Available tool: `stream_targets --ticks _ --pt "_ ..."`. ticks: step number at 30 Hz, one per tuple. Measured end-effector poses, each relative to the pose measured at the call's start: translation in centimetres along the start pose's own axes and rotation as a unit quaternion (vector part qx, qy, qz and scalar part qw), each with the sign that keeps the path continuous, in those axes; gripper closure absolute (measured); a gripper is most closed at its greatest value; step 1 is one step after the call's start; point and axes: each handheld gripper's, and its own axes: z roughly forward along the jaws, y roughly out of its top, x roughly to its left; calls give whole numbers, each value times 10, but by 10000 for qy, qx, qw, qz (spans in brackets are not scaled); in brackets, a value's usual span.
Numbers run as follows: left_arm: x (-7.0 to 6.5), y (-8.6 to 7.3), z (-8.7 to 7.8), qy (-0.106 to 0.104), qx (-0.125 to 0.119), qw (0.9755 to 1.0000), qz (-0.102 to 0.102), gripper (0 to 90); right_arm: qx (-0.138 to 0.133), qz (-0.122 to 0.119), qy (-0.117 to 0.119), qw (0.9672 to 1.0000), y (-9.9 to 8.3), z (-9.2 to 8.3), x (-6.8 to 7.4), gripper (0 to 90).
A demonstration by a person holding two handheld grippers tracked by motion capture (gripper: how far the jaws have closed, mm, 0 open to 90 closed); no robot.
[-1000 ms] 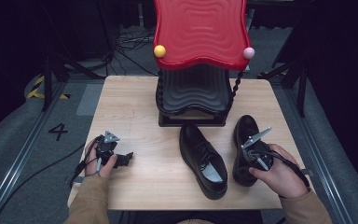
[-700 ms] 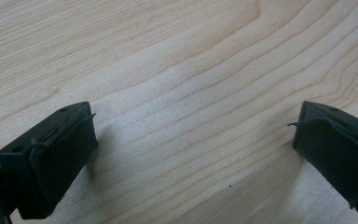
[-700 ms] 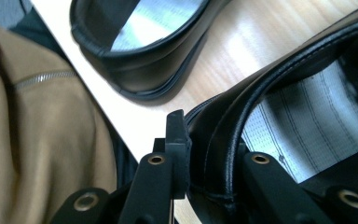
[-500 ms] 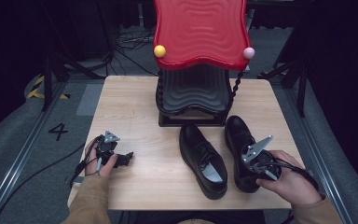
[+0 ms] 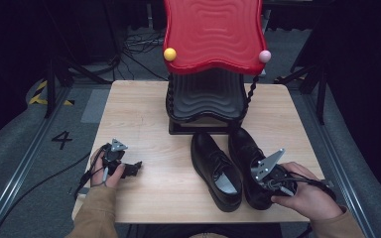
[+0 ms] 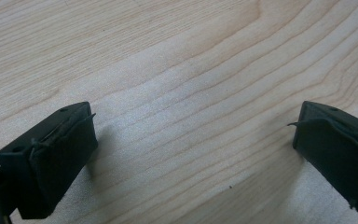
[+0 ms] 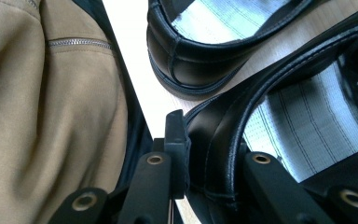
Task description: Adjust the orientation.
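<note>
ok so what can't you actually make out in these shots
- Heel of the right shoe, high view: covered by the right claw and hand.
- Claw's inner jaw, right gripper view: sunk inside that shoe.
- Rack shelf, high view: hidden under its red top.
- Left shoe, right gripper view: cut off by the top edge.
</note>
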Motion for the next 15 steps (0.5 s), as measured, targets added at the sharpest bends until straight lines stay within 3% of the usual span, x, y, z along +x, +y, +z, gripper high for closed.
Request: stream_targets --ticks 10,15 --pt "-1 -1 -1 7 3 10000 -9 1 166 -423 7 9990 7 22 -22 784" --pt "-1 -1 -1 7 3 10000 -10 1 222 -577 -31 9981 9 32 -26 784"
